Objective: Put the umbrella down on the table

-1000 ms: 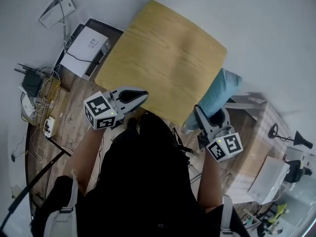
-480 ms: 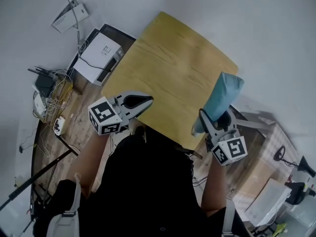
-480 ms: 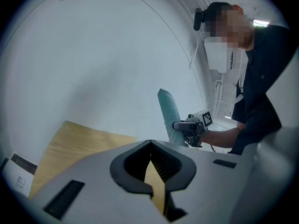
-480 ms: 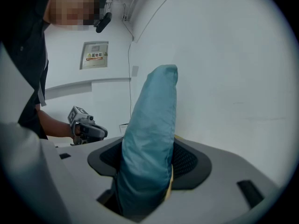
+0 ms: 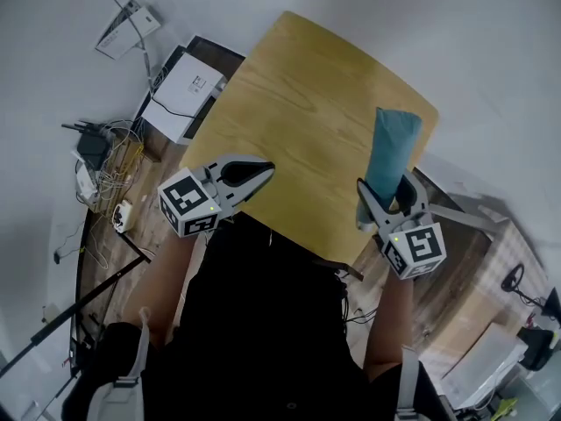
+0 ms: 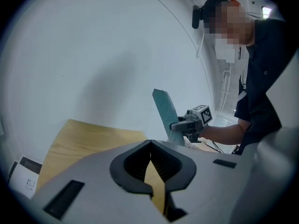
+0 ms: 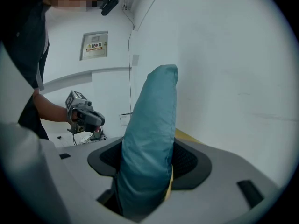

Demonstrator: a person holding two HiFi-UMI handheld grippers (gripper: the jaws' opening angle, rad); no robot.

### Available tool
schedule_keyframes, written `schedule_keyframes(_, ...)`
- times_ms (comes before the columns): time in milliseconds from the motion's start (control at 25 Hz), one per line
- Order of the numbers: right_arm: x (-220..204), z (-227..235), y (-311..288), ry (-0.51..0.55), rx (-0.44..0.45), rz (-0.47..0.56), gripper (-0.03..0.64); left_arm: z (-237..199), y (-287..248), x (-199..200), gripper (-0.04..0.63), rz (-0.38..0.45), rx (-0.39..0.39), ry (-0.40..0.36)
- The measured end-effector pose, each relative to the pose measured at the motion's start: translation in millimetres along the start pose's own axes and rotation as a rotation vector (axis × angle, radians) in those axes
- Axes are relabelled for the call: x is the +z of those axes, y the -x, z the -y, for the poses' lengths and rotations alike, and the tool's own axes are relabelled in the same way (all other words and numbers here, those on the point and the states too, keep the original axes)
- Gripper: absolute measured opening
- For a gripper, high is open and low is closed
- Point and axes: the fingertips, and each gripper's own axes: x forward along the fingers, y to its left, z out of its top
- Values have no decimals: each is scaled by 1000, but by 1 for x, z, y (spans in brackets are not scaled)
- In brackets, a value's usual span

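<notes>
1. Wood grain ran across the square, round-cornered, light yellow tabletop (image 5: 307, 103), which filled the middle of the head view.
2. At the tabletop's 4 o'clock edge hung the right gripper (image 5: 387, 193). Its jaws pinched the folded teal fabric umbrella (image 5: 391, 147) near its lower end, and the free end pointed toward 12 o'clock.
3. In the right gripper view the umbrella (image 7: 150, 125) rose from between the black pads of the right gripper (image 7: 149, 171) and filled the gap between them. Its blunt tip stood at 12 o'clock against a pale wall.
4. At the tabletop's 7 o'clock edge was the left gripper (image 5: 261, 172), its jaws pressed together at the tips and holding nothing. In its own view, yellow wood showed through the slot behind the meeting tips (image 6: 150, 143).
5. Seen from the left gripper, the umbrella (image 6: 164, 110) stood nearly upright at 1 o'clock. Its lower end was hidden, so contact with the wood could not be told.
6. A flat white box-shaped device (image 5: 186, 88) lay on the floor at the tabletop's 9 o'clock.
7. A tangle of cables around a black device (image 5: 101, 152) sat at 8 o'clock on brown plank flooring (image 5: 140, 213).
8. A pale grey-white wall (image 5: 456, 33) backed the tabletop from 11 to 2 o'clock.
9. A framed wall notice (image 7: 95, 45) hung at 10 o'clock in the right gripper view.
</notes>
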Motion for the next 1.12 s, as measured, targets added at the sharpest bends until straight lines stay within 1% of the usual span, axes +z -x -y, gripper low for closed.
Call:
schedule_keyframes(160,-9,8,-20,33,-18,-53,296,-9,-4,4,12,10,0,-10)
schedule_keyframes(280,-15,8,-39,34,-13,-103,297,-22,-6,-3,12,-27,1,-40)
schedule_keyframes(360,-17,7,-54,39,-7,-146,298,-36,-8,-9,12,-43,4,-43)
schedule_keyframes(440,-22,7,-69,42,-9,-193,297,-52,-11,-14,12,-45,1,-30)
schedule_keyframes(560,-32,7,-87,27,-20,-257,298,-73,-18,-20,12,-47,-25,-15)
schedule_keyframes(760,-46,-7,-111,-16,-7,-347,298,-91,-23,-33,12,-44,-79,37)
schedule_keyframes(960,-74,-7,-134,-62,5,-430,296,-103,-32,-45,12,-72,-76,26)
schedule_keyframes(1120,-95,-7,-149,-92,11,-486,298,-110,-31,-61,12,-89,-84,49)
